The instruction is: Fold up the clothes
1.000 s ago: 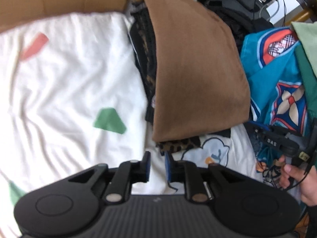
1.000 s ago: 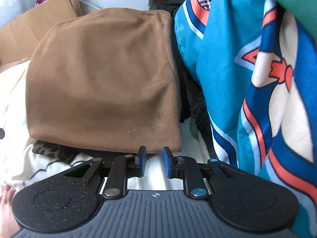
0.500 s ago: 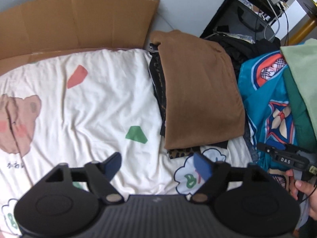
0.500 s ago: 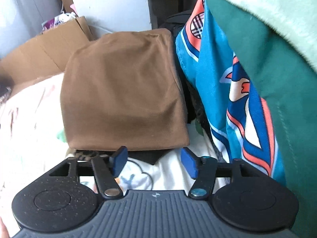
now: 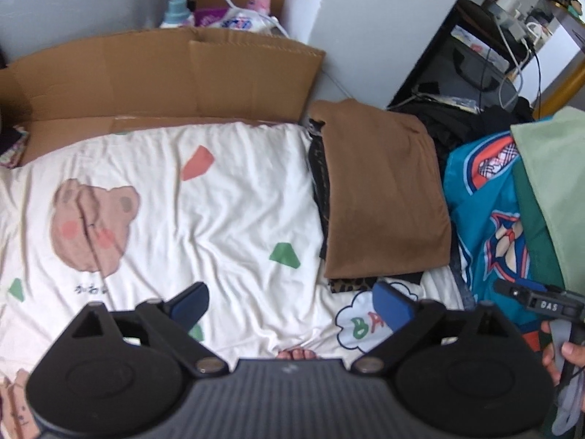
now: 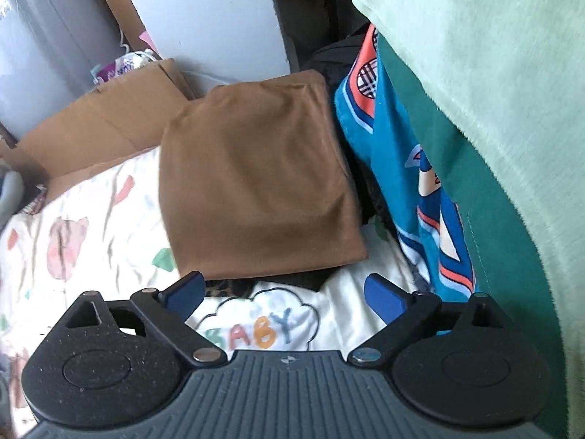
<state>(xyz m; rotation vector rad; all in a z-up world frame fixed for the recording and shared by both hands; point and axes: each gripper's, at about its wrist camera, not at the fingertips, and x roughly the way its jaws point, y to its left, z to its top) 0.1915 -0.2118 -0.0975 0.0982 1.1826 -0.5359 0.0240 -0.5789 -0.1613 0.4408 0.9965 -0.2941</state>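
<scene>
The brown garment point(image 5: 384, 197) lies folded into a neat, smooth rectangle on top of a small stack at the right edge of the white printed sheet point(image 5: 219, 219). Its surface is flat with only faint creases, and its edges are fairly straight. Under it, dark and leopard-patterned folded clothes point(image 5: 351, 285) stick out at the near and left sides. Just beside the stack on the right hangs a blue patterned garment point(image 5: 490, 219), with green fabric point(image 6: 493, 91) draped over it. Flattened cardboard point(image 5: 164, 80) lines the far edge of the sheet. The left gripper point(image 5: 290, 301) hovers over the sheet's near edge with its jaws spread wide, gripping nothing. The right gripper point(image 6: 283, 291) hangs over the "BABY" cloud print point(image 6: 263, 325), its jaws likewise wide apart and empty.
</scene>
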